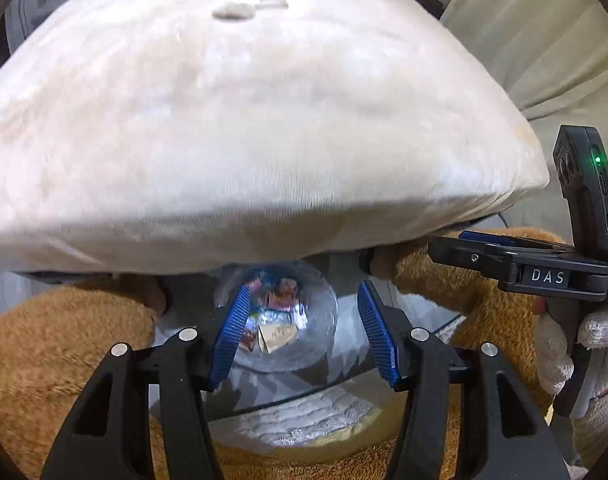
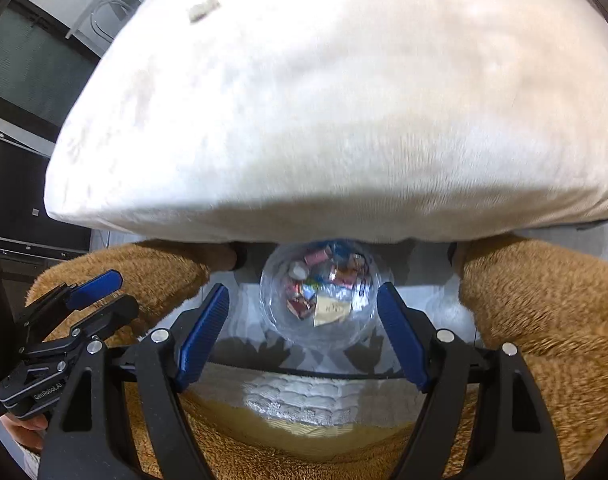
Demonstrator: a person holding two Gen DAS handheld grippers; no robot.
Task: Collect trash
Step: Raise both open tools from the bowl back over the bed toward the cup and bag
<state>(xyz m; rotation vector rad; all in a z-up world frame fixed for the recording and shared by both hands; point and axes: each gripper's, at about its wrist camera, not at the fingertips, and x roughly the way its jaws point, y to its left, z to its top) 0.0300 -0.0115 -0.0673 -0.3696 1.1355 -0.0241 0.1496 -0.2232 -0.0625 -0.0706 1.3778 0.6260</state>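
Both grippers are hanging over the person's lap, pointing steeply down. The left gripper (image 1: 304,330) is holding its blue pads (image 1: 234,330) apart, released, nothing pressed between them. The right gripper (image 2: 304,332) is standing wider still, jaws released and empty too. Far beneath them a clear glass bowl (image 2: 364,320) is sitting on the floor between two brown fuzzy legs (image 2: 544,300), and the trash (image 2: 324,280), crumpled coloured wrappers and a tan scrap of paper, is lying inside it. A big cream cushioned seat (image 1: 264,120) is filling the upper view, with a few small scraps (image 1: 232,11) resting near its far edge. A gloved hand (image 1: 584,344) is gripping the right handle.
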